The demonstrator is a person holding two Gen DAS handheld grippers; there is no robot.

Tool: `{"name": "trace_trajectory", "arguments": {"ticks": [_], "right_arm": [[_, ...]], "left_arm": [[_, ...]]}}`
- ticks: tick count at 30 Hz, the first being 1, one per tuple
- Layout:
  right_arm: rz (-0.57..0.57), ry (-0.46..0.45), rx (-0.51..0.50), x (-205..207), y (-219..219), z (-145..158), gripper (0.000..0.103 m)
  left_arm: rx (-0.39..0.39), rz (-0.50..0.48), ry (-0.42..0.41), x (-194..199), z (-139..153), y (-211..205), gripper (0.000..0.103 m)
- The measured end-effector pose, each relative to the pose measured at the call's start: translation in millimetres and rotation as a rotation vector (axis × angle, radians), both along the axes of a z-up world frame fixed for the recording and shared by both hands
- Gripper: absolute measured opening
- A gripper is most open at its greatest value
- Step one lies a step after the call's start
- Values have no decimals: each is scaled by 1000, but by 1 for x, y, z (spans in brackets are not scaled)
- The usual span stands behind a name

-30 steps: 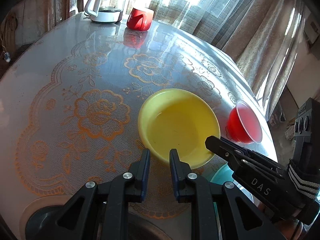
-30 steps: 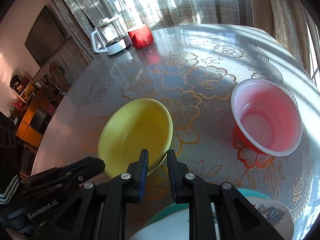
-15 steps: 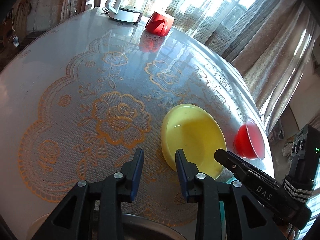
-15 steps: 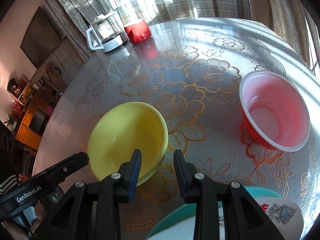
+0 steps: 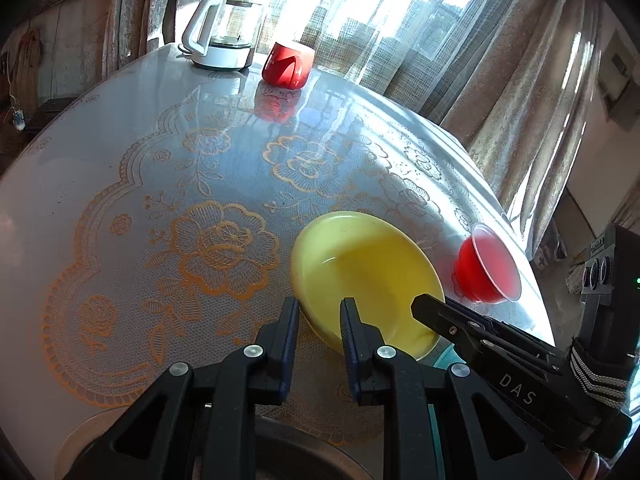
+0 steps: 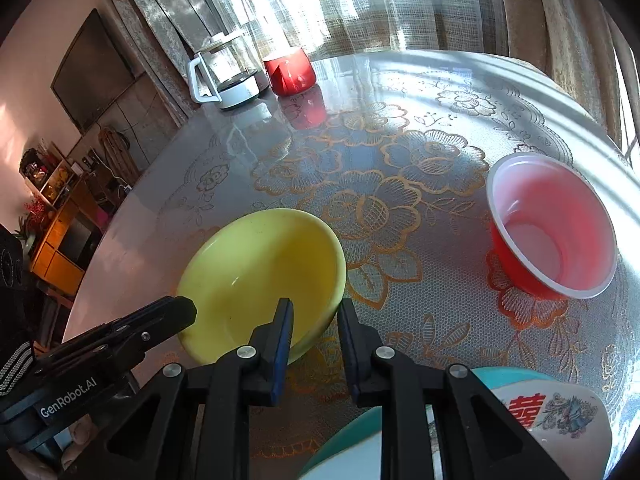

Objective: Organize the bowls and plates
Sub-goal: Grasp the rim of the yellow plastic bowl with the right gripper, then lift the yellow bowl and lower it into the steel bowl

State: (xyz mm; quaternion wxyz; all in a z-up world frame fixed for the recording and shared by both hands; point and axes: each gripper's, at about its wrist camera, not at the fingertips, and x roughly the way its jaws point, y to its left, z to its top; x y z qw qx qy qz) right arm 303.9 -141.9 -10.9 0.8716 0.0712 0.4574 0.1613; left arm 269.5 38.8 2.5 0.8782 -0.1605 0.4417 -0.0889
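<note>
yellow bowl [image 6: 260,276] rim between right gripper [image 6: 314,326] parted jaws, red bowl [image 6: 554,226] apart

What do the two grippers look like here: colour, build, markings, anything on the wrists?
Both grippers are matte black plastic with two angular fingers, blue pads and silver screws. The left gripper is lettered "GenRobot.AI", the right gripper "DAS". Each hand wears a black cuff with white stripes. No cables show.
</note>
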Motion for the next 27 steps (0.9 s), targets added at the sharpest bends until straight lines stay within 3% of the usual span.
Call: {"name": "trace_trajectory", "arguments": {"ticks": [27], "right_arm": [[49,-132,177,-99,4,37,23]], "left_arm": [[-6,23,-160,-108,36,19,21]]}}
